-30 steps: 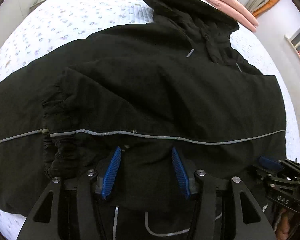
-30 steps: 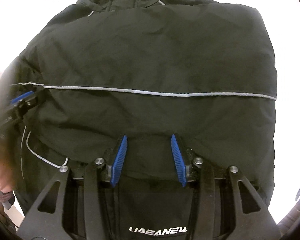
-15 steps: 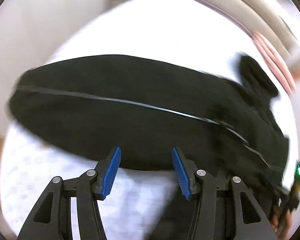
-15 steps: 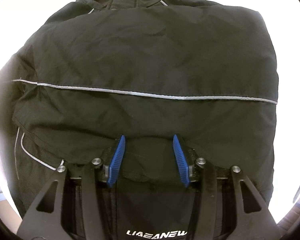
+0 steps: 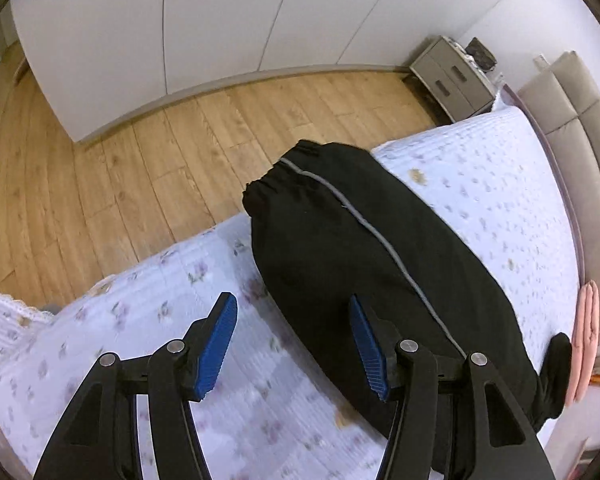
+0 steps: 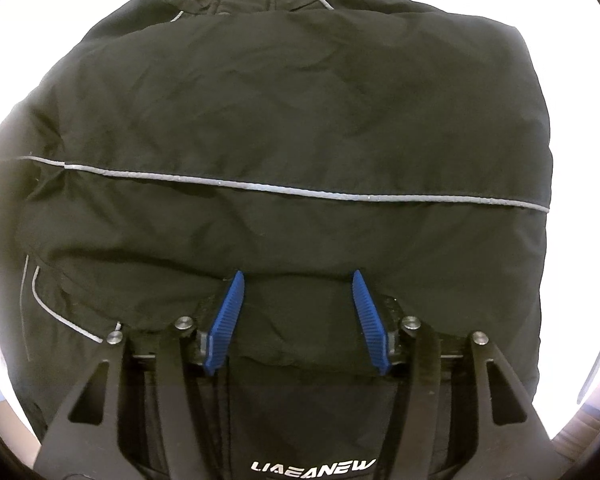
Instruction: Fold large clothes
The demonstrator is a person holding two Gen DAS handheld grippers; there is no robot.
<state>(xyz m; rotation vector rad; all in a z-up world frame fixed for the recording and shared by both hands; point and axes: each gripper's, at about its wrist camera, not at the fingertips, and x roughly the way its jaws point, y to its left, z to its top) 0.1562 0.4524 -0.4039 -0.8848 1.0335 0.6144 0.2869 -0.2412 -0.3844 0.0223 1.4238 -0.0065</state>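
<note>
A large black jacket [image 6: 292,128] with a grey reflective stripe lies on the bed, hood at the far end. One sleeve is folded across its body. My right gripper [image 6: 296,276] is open and empty, its blue pads just above the folded sleeve's near edge. In the left wrist view the other sleeve [image 5: 364,248] stretches out over the bed, its elastic cuff [image 5: 276,176] hanging at the bed's edge. My left gripper [image 5: 292,304] is open and empty, above the bedspread beside this sleeve, its right pad close to the fabric.
The bed [image 5: 148,312] has a white floral bedspread. Wooden floor [image 5: 140,148] lies beyond its edge, with white wardrobe doors [image 5: 180,20] and a grey nightstand [image 5: 452,68]. A padded headboard [image 5: 572,100] and pink folded cloth [image 5: 584,344] are at the right.
My left gripper has swung left, away from the jacket body, and now faces the outstretched sleeve and the floor. My right gripper has stayed open over the folded sleeve, moving slightly closer.
</note>
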